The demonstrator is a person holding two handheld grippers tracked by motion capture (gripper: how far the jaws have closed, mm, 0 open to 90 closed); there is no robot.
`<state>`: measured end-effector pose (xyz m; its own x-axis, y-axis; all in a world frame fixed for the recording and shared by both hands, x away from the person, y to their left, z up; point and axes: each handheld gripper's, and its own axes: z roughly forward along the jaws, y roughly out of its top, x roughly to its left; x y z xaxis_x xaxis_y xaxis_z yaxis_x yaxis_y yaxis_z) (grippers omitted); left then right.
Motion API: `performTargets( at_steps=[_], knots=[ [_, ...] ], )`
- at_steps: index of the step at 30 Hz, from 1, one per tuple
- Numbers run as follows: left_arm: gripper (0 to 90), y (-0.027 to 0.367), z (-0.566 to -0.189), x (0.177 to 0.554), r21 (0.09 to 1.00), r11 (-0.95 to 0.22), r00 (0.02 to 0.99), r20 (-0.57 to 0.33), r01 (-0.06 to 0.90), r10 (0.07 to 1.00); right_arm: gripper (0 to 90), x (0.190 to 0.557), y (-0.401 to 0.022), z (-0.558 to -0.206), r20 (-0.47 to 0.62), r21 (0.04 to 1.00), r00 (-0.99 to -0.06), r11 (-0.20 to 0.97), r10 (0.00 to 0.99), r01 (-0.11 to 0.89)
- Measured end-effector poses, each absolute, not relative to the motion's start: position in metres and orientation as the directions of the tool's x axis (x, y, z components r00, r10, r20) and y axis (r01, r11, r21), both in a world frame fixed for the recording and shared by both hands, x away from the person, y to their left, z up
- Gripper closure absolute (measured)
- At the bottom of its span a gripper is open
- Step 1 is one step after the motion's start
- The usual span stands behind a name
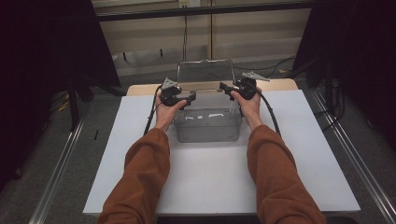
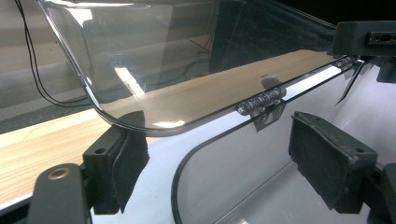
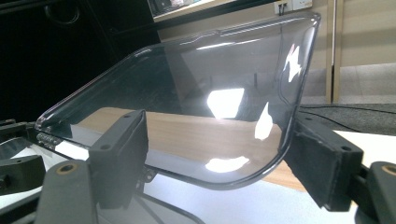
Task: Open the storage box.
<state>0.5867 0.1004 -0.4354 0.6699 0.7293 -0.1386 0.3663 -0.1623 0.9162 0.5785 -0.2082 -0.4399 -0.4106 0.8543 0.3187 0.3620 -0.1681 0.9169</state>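
Clear plastic box (image 1: 208,122) at far-middle of white table (image 1: 205,172), hinged lid (image 1: 205,71) raised upright. Left gripper (image 1: 180,97) and right gripper (image 1: 233,88) flank the lid's lower corners, jaws spread wide, gripping nothing. Probably placed either side to steady or swing the lid on its hinge (image 2: 261,101). Lid corner sits between each jaw pair.

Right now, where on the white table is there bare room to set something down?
Bare: the near strip of the white table between the sleeves, and both outer sides. Crowded: the far middle, where the clear box sits with its lid raised, flanked by the left gripper and right gripper.
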Motion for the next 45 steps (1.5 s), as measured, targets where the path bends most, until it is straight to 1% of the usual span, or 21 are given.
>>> performTargets(
  at_steps=[5,7,10,11,15,18,25,28,36,45],
  knots=[
    [20.1,0.101,-0.436,0.587,0.915,-0.166,0.672,-0.136,0.366,0.728,21.4,0.578,-0.209,-0.440,0.330,0.912,-0.402,-0.180,0.854,0.368],
    [20.0,0.101,-0.436,0.587,0.912,-0.173,0.673,-0.136,0.371,0.727,18.0,0.578,-0.209,-0.441,0.327,0.913,-0.391,-0.181,0.860,0.364],
    [19.9,0.103,-0.437,0.588,0.899,-0.139,0.664,-0.196,0.416,0.721,16.1,0.578,-0.208,-0.440,0.300,0.922,-0.384,-0.163,0.873,0.350],
    [20.0,0.103,-0.437,0.588,0.896,-0.138,0.665,-0.202,0.422,0.719,15.8,0.578,-0.208,-0.440,0.300,0.922,-0.382,-0.163,0.874,0.351],
    [20.2,0.103,-0.436,0.588,0.897,-0.160,0.669,-0.179,0.412,0.722,16.3,0.578,-0.207,-0.440,0.288,0.926,-0.382,-0.154,0.878,0.344],
    [19.5,0.103,-0.436,0.588,0.892,-0.151,0.665,-0.196,0.427,0.721,15.9,0.578,-0.207,-0.440,0.285,0.927,-0.382,-0.151,0.879,0.343],
    [19.5,0.104,-0.436,0.587,0.877,-0.167,0.663,-0.204,0.451,0.720,15.7,0.577,-0.207,-0.439,0.263,0.934,-0.384,-0.133,0.885,0.333],
    [19.5,0.104,-0.435,0.586,0.869,-0.165,0.663,-0.220,0.467,0.716,15.6,0.576,-0.206,-0.437,0.235,0.940,-0.385,-0.109,0.893,0.322],
    [18.9,0.107,-0.435,0.583,0.852,-0.187,0.663,-0.224,0.489,0.715,14.9,0.574,-0.206,-0.435,0.216,0.943,-0.382,-0.090,0.899,0.321],
    [13.6,0.107,-0.435,0.578,0.862,-0.183,0.652,-0.202,0.472,0.731,12.8,0.569,-0.206,-0.428,0.179,0.947,-0.399,-0.047,0.899,0.318]
  ],
)
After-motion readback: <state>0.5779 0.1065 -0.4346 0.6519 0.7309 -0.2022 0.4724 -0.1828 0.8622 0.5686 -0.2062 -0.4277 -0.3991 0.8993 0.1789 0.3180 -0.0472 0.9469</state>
